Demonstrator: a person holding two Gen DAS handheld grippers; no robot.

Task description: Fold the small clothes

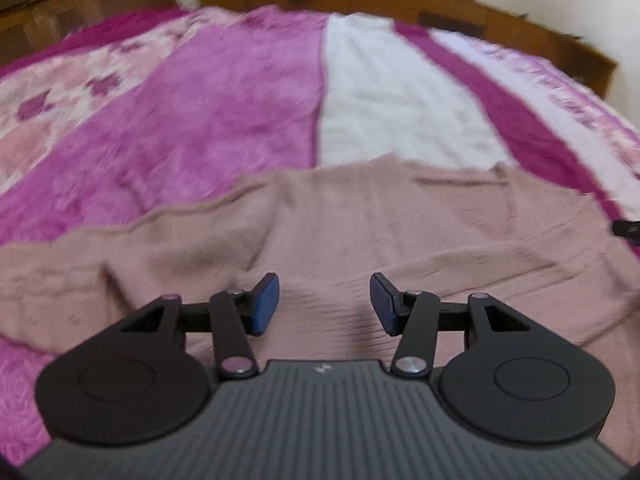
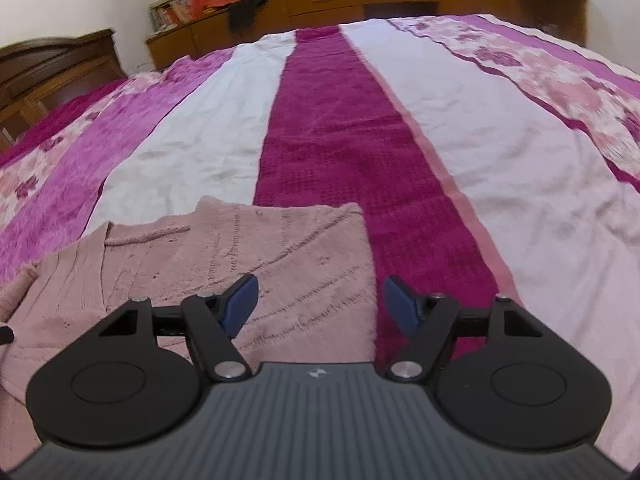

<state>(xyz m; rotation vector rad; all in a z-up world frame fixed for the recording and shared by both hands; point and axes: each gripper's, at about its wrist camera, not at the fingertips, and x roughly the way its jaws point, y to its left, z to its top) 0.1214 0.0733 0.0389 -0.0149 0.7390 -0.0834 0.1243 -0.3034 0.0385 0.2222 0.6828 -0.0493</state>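
Observation:
A dusty pink knit sweater point(image 1: 360, 232) lies flat on the bed, one sleeve stretching off to the left in the left wrist view. My left gripper point(image 1: 324, 304) hovers over its middle, open, nothing between the blue pads. In the right wrist view the same sweater point(image 2: 248, 256) fills the lower left, its right side folded to a straight edge. My right gripper point(image 2: 320, 306) hangs over that edge, open wide and empty. A black tip of the right gripper point(image 1: 628, 227) shows at the far right edge of the left wrist view.
The bed is covered by a striped blanket point(image 2: 332, 140) in magenta, white and floral pink. A wooden cabinet point(image 2: 360, 4) with clothes piled on it runs along the far wall. A dark headboard point(image 2: 52, 64) stands at the left.

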